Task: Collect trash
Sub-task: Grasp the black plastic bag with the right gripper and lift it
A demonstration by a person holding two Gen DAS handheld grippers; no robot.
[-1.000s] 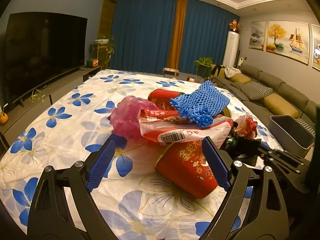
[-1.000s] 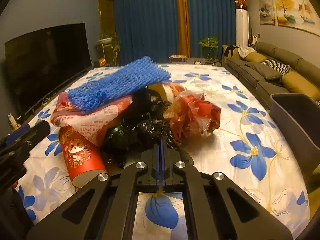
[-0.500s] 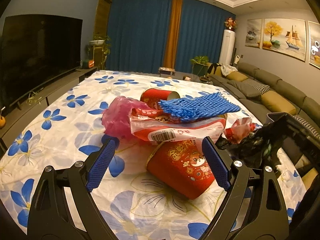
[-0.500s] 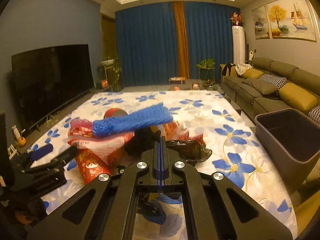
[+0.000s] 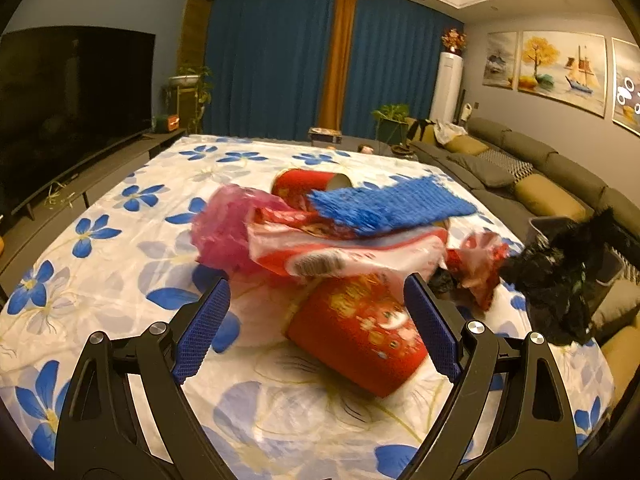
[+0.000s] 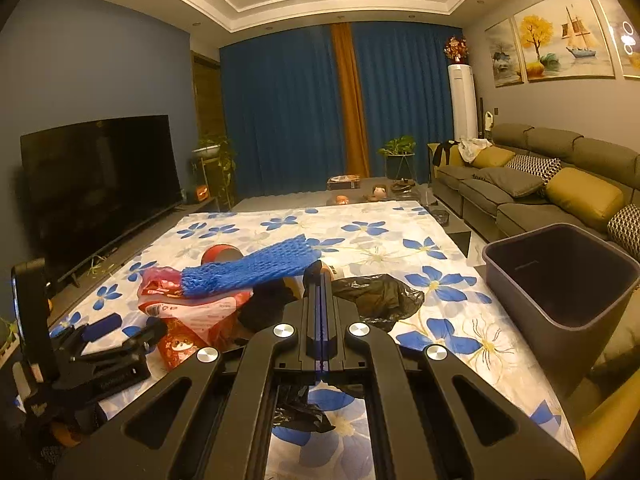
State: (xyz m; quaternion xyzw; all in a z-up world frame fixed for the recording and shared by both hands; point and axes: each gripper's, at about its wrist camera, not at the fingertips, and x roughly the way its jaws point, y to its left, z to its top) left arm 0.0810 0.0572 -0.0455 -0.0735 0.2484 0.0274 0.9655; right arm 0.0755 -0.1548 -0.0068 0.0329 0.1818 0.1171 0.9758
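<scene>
Right gripper (image 6: 319, 280), fingers clamped on crumpled black plastic bag (image 5: 556, 280), must next carry it over the dark bin (image 6: 560, 280); left gripper (image 5: 316, 332) gapes empty.

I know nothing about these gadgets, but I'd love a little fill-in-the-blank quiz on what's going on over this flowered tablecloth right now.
1. The right gripper is shut on a crumpled ____ plastic bag.
2. The left gripper has its jaws ____, with nothing pinched between them.
3. On top of the trash pile lies a foam net coloured ____.
4. The grey bin stands off the table's ____ side in the right wrist view.

Missing words: black; open; blue; right
</scene>
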